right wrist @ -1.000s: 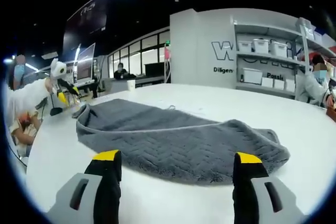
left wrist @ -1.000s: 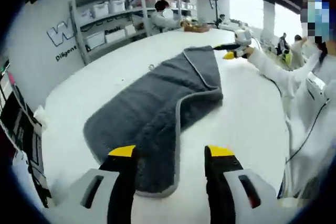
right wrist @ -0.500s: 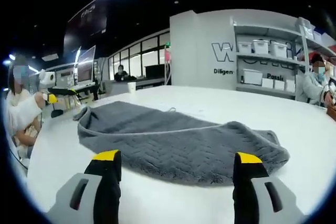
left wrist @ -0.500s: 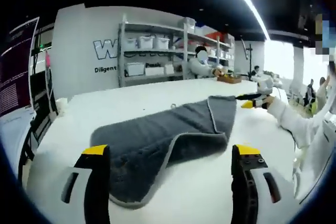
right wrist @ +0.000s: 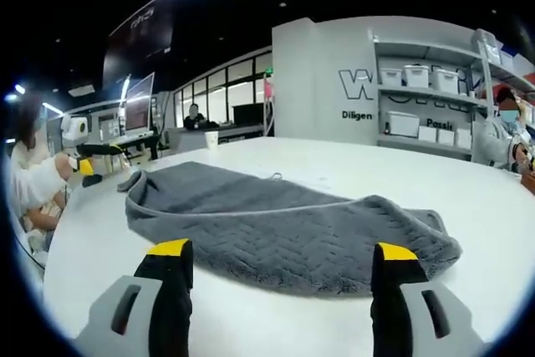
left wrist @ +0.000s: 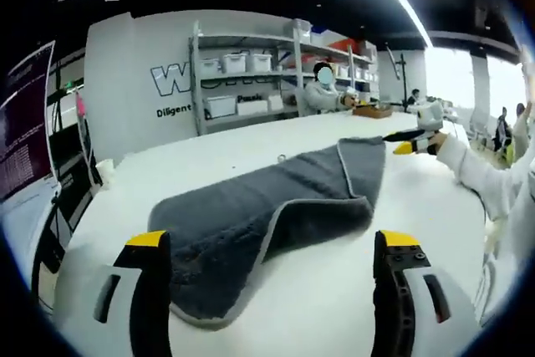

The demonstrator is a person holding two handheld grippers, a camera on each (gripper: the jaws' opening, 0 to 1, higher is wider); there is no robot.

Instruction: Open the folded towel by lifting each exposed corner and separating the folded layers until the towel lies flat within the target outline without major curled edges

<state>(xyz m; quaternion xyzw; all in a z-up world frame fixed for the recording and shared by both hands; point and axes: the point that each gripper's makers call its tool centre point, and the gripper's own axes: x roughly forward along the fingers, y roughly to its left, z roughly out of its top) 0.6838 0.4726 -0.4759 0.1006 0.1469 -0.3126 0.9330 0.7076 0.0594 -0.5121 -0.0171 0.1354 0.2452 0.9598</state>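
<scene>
I have the grey towel [left wrist: 259,206] lying folded on the white bench [left wrist: 334,290], and in the left gripper view my left gripper [left wrist: 276,244] hangs with its jaws wide apart and empty, the towel's near folded corner reaching down between them, closer to the left jaw. In the right gripper view my right gripper [right wrist: 284,252] also stands open and empty, the towel's [right wrist: 284,223] long edge lying just ahead of both yellow tips. The other gripper [left wrist: 414,141] shows past the towel's far end.
</scene>
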